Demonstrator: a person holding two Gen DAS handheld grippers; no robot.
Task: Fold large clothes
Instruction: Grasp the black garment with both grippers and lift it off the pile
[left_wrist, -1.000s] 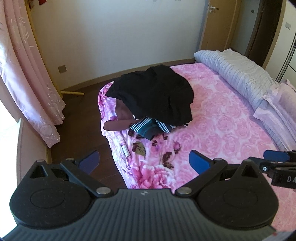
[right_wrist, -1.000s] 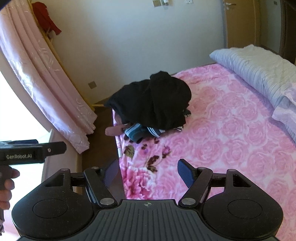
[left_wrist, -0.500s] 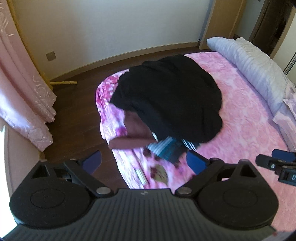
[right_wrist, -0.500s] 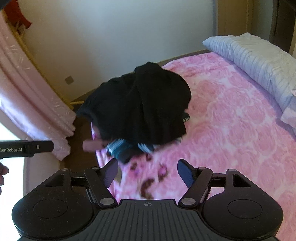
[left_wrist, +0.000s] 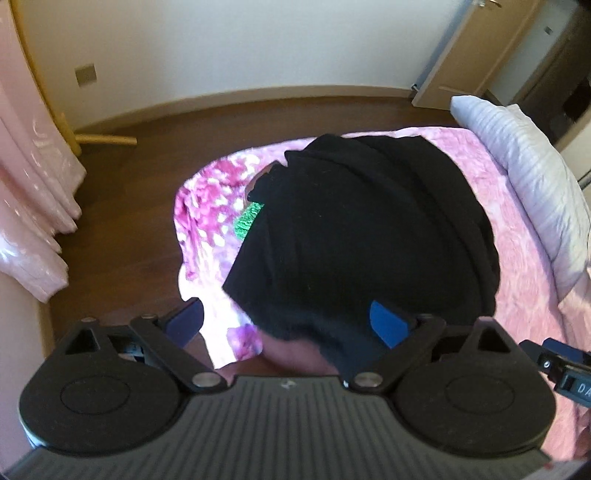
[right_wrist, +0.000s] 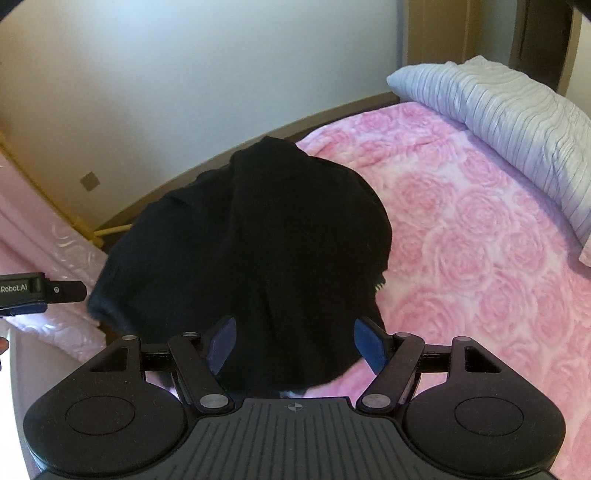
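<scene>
A large black garment (left_wrist: 369, 229) lies heaped on the corner of a bed with a pink rose cover (right_wrist: 480, 229). A green scrap (left_wrist: 249, 219) shows at its left edge and a brownish garment (left_wrist: 295, 360) peeks out below it. My left gripper (left_wrist: 286, 323) hovers open over the heap's near edge, its blue pads wide apart. My right gripper (right_wrist: 295, 343) is also open just above the black garment (right_wrist: 251, 240), nothing between its fingers. The left gripper's tip (right_wrist: 44, 291) shows at the left edge of the right wrist view.
A pale striped duvet (right_wrist: 498, 110) lies along the far right of the bed. Pink curtains (left_wrist: 29, 192) hang at the left over dark wooden floor (left_wrist: 122, 206). A door (left_wrist: 465, 48) stands at the back right. The pink cover to the right of the heap is bare.
Both grippers have moved forward and down toward the clothes heap, which now fills the views. The striped garment under the black one has passed out of sight. Both stayed open.
</scene>
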